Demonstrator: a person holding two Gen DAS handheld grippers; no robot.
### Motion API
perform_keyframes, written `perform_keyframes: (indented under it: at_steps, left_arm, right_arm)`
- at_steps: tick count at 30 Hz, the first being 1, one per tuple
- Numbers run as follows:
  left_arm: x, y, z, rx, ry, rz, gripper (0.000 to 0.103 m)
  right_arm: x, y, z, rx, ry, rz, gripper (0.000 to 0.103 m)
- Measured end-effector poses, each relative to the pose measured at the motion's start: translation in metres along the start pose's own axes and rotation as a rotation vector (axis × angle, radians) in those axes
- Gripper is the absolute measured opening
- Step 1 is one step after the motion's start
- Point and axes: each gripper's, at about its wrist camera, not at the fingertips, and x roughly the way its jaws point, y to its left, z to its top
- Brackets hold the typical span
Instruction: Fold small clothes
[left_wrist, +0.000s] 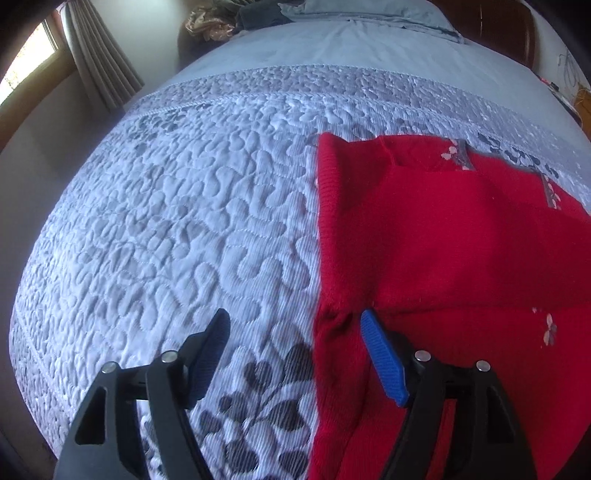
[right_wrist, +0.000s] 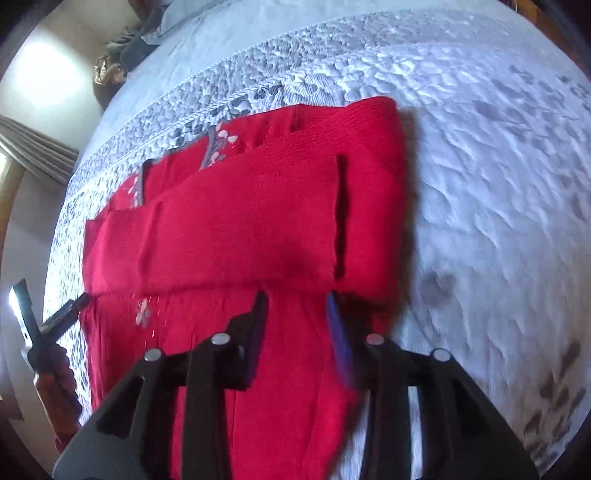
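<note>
A red knit garment (left_wrist: 443, 240) with small pink flowers and grey trim lies flat on the quilted bedspread (left_wrist: 166, 221). In the right wrist view the red garment (right_wrist: 240, 229) has a folded band lying across it. My left gripper (left_wrist: 295, 319) hovers open over the garment's left edge; its blue pad (left_wrist: 384, 358) is above the red knit and the other finger is above the quilt. My right gripper (right_wrist: 295, 301) is open just above the garment's near right part, with nothing pinched between its fingers. The left gripper (right_wrist: 55, 321) and the hand holding it show at the left edge there.
The pale blue bedspread (right_wrist: 498, 184) stretches wide to the right of the garment. Pillows (left_wrist: 369, 14) and a heap of cloth (left_wrist: 210, 24) lie at the bed's far end. A curtain (left_wrist: 99, 62) and window (left_wrist: 26, 62) stand to the left, beyond the bed edge.
</note>
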Motion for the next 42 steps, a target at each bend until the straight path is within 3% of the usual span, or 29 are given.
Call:
perform_keyframes:
  at_steps: [3, 7, 11, 14, 21, 25, 28, 29, 31, 33, 35, 38, 42]
  left_arm:
    - [-0.028, 0.022, -0.036, -0.014, 0.019, -0.053, 0.076]
    - [-0.054, 0.055, -0.101, -0.027, 0.071, -0.064, 0.077]
    - [-0.079, 0.065, -0.152, -0.003, 0.1, -0.091, 0.077]
    - [-0.093, 0.061, -0.169, 0.007, 0.12, -0.126, 0.077]
    - [-0.088, 0.041, -0.201, 0.053, 0.206, -0.155, 0.077]
    - [-0.094, 0.032, -0.219, 0.089, 0.207, -0.136, 0.077]
    - [-0.094, 0.034, -0.226, 0.069, 0.221, -0.157, 0.076]
    - [-0.096, 0.033, -0.229, 0.067, 0.22, -0.16, 0.074]
    - [-0.098, 0.033, -0.232, 0.061, 0.222, -0.162, 0.063]
    - [-0.102, 0.03, -0.238, 0.055, 0.227, -0.171, 0.035]
    - [-0.11, 0.029, -0.25, 0.039, 0.235, -0.207, 0.01]
    - [-0.117, 0.03, -0.253, 0.004, 0.238, -0.241, 0.008]
    - [-0.131, 0.045, -0.235, -0.063, 0.22, -0.354, 0.008]
  right_arm:
    - [-0.026, 0.0, -0.052, -0.039, 0.018, 0.009, 0.043]
    - [-0.052, -0.006, -0.132, -0.062, 0.077, 0.043, 0.049]
    - [-0.067, -0.011, -0.207, -0.079, 0.136, 0.076, 0.049]
    - [-0.074, -0.011, -0.241, -0.09, 0.147, 0.086, 0.05]
    - [-0.079, -0.011, -0.273, -0.059, 0.169, 0.123, 0.051]
    - [-0.076, -0.004, -0.288, -0.08, 0.188, 0.132, 0.051]
    - [-0.075, -0.003, -0.296, -0.083, 0.188, 0.137, 0.045]
    - [-0.075, -0.002, -0.299, -0.089, 0.186, 0.138, 0.042]
    - [-0.074, -0.001, -0.302, -0.086, 0.187, 0.158, 0.018]
    - [-0.073, 0.001, -0.303, -0.072, 0.198, 0.206, 0.009]
    - [-0.076, 0.004, -0.301, -0.079, 0.191, 0.225, 0.007]
    - [-0.084, 0.005, -0.294, -0.056, 0.174, 0.309, 0.007]
    - [-0.105, 0.003, -0.273, -0.015, 0.123, 0.422, 0.007]
